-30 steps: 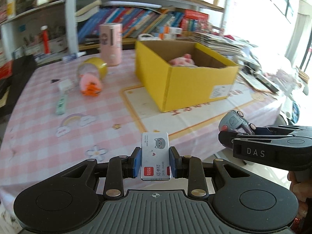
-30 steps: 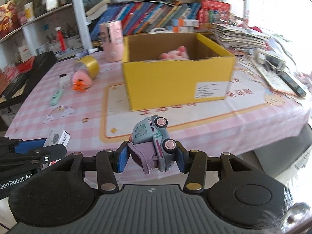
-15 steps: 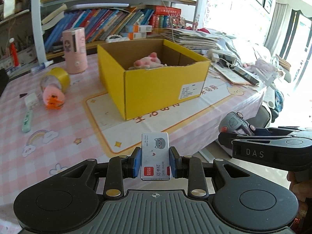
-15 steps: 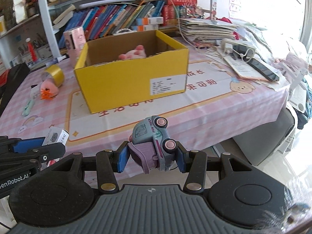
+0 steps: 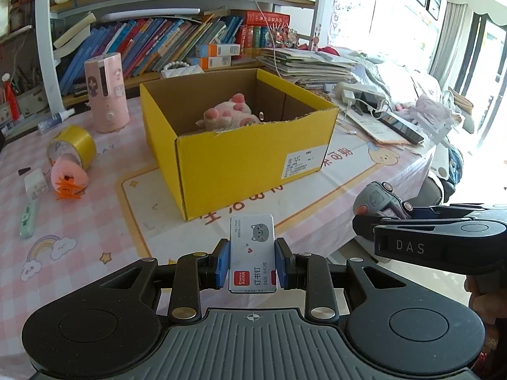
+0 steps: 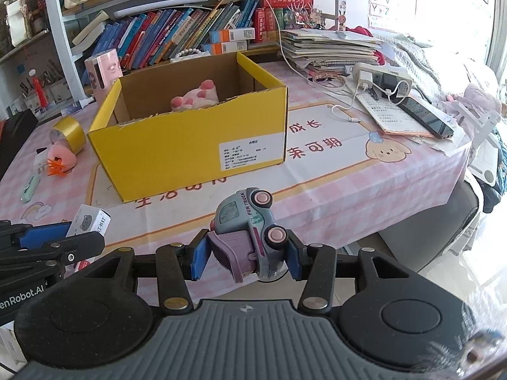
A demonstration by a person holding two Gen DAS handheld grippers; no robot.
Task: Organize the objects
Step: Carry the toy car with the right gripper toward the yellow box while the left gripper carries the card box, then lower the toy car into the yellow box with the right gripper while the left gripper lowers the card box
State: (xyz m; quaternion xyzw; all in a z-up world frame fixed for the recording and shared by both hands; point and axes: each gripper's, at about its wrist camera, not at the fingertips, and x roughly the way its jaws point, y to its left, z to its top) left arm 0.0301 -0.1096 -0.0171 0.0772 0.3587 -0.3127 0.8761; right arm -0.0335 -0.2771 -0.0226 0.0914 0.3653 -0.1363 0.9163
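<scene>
The yellow box (image 5: 253,161) stands open on the table ahead of both grippers. The right gripper (image 6: 242,253) pinches the toy truck (image 6: 250,234); the left gripper (image 5: 252,261) pinches the staples box (image 5: 252,253) (neither is over the opening).

A small white cardboard box of staples (image 5: 252,253), printed with a grey cat face and a red label, stood upright between the blue pads of the left gripper (image 5: 252,264), whose jaws were clamped on its sides. A little grey-blue plastic toy truck (image 6: 250,234) with pink wheels and a lilac rear, lettered "FUN TRUCK", lay tipped on its side, pinched in the jaws of the right gripper (image 6: 245,255). Beyond both, an open yellow cardboard box (image 5: 250,158) with a white label sat on the pink checked surface (image 5: 95,228), a pink plush toy (image 5: 229,117) lying inside it.
</scene>
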